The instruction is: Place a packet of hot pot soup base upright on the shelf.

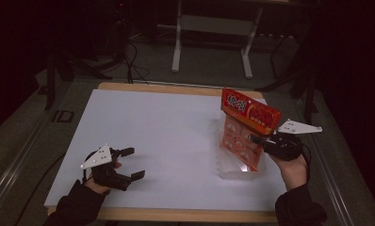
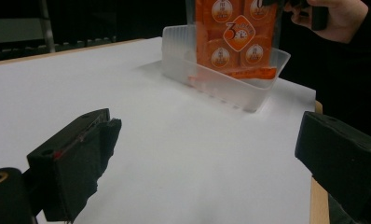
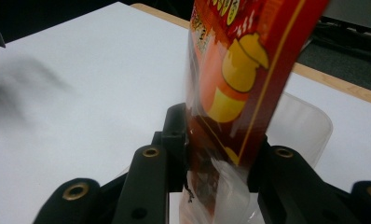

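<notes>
An orange-red snack packet (image 1: 246,127) stands upright with its lower end inside a clear plastic tray (image 1: 230,172) at the table's right. My right gripper (image 1: 257,140) is shut on the packet's edge, and in the right gripper view the packet (image 3: 235,88) rises from between the two black jaws (image 3: 216,158). In the left gripper view the packet (image 2: 237,37) stands in the tray (image 2: 221,84) with a few small orange pieces by its foot. My left gripper (image 1: 132,164) rests open near the table's front left, nothing between its fingers (image 2: 76,158).
A white sheet (image 1: 167,141) covers the wooden table. Beyond the far edge stand a white metal frame (image 1: 214,37) and dark cables on the floor. The surroundings are dim.
</notes>
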Motion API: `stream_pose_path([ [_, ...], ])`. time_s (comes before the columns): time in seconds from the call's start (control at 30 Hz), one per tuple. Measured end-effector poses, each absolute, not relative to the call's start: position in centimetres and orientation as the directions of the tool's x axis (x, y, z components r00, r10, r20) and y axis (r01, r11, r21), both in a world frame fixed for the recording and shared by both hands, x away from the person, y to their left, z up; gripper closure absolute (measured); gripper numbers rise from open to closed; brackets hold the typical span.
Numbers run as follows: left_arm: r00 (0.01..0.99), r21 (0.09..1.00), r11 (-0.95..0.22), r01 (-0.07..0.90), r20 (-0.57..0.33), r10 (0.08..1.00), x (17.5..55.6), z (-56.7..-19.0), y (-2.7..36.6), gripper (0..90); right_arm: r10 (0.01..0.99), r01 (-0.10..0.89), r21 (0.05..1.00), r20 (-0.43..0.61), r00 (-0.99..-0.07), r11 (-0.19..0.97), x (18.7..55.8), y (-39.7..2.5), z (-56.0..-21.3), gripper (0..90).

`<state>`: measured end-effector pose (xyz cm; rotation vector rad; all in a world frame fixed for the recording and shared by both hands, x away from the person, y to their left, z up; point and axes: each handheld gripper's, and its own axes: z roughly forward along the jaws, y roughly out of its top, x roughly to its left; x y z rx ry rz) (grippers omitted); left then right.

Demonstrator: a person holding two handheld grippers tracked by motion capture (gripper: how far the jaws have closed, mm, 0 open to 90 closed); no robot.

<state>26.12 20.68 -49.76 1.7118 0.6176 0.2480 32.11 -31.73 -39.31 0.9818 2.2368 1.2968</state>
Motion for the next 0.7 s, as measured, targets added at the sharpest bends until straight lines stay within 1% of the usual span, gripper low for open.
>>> stream_pose_path([
  [0.1,0.833,0.955,-0.118,0.271,-0.172,0.525,26.1,-49.8,20.7,4.7,0.732,0.395,0.861,0.039,-0.68,0.321,31.9,-32.1,-39.8,71.1],
  [0.23,0.832,0.955,-0.117,0.273,-0.174,0.526,26.1,-49.7,20.7,4.6,0.736,0.413,0.842,0.03,-0.677,0.346,31.7,-32.2,-40.5,71.0],
  [0.43,0.832,0.954,-0.115,0.277,-0.178,0.526,26.1,-49.8,20.7,4.6,0.747,0.425,0.848,0.054,-0.663,0.316,31.5,-32.8,-41.3,71.0],
  [0.57,0.832,0.955,-0.114,0.275,-0.177,0.526,26.1,-49.8,20.7,4.6,0.754,0.432,0.861,0.092,-0.651,0.268,31.4,-33.8,-41.9,70.9],
  [0.7,0.832,0.954,-0.117,0.276,-0.177,0.525,26.1,-49.8,20.7,4.6,0.75,0.43,0.859,0.086,-0.656,0.277,31.7,-33.9,-41.9,70.6],
])
